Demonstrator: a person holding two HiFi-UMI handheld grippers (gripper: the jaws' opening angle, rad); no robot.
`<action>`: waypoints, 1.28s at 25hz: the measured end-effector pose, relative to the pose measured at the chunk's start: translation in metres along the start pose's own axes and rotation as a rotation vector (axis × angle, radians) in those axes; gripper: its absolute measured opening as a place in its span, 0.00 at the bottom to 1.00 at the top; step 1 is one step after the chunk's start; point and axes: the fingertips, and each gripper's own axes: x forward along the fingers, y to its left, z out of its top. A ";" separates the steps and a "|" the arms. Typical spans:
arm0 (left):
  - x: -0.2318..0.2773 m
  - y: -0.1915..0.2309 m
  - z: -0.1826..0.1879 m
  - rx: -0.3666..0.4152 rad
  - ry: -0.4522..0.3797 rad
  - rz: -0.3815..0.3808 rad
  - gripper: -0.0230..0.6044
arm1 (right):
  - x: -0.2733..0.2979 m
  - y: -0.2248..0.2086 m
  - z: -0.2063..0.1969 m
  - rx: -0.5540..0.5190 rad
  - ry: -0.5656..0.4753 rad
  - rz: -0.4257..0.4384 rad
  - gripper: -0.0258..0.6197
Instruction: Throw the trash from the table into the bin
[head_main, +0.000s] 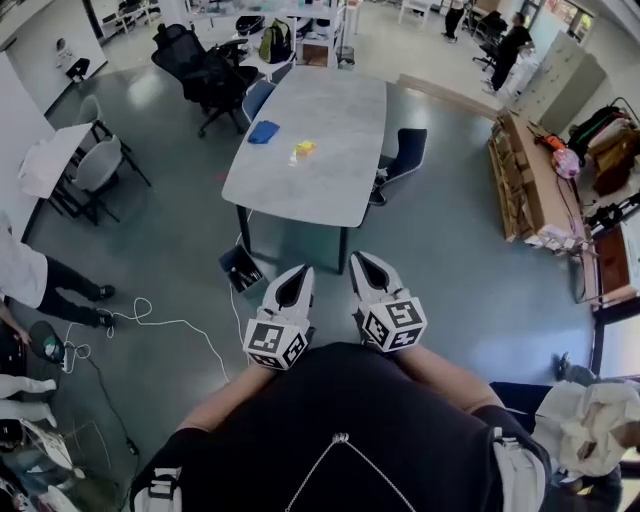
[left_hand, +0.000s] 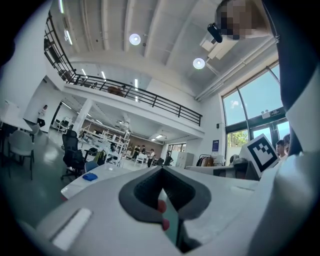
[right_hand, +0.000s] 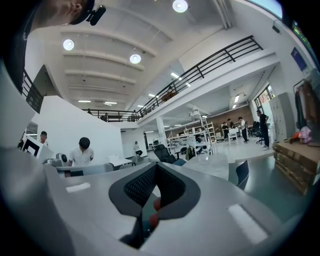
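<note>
The white left gripper and white right gripper, jaws pressed together and empty, point at the far long grey table with small yellow trash on it.

Readable text: none is found in any view.
Left gripper cube: black-and-white square marker patterns are carried on its faces; no letters or digits are formed.
Right gripper cube: the same kind of square patterns is carried; nothing legible is formed.
Blue wall sign: pale print is shown, too small to be read.
Blue item and yellow item on the table: no print can be made out.
</note>
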 end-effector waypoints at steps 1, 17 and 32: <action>-0.003 0.007 0.003 -0.005 -0.004 0.008 0.04 | 0.005 0.003 0.003 0.001 -0.003 -0.005 0.08; 0.037 0.078 -0.013 -0.066 0.038 0.099 0.04 | 0.079 -0.046 -0.002 0.004 0.041 -0.015 0.08; 0.158 0.227 -0.001 -0.056 0.036 0.519 0.04 | 0.362 -0.212 -0.078 -0.018 0.291 0.179 0.08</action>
